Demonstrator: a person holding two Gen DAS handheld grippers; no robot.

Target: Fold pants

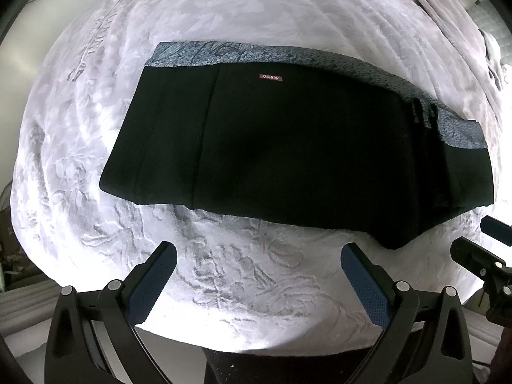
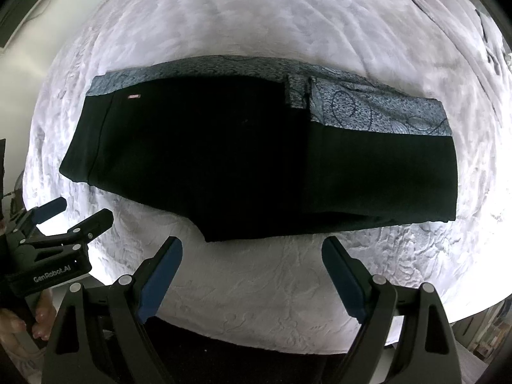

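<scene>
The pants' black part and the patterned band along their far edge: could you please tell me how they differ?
The black part is plain and dark; the patterned band is blue-grey with swirling lines. The black part covers most of the pants; the band is a narrow strip. Both lie flat on the pale bedspread.
</scene>
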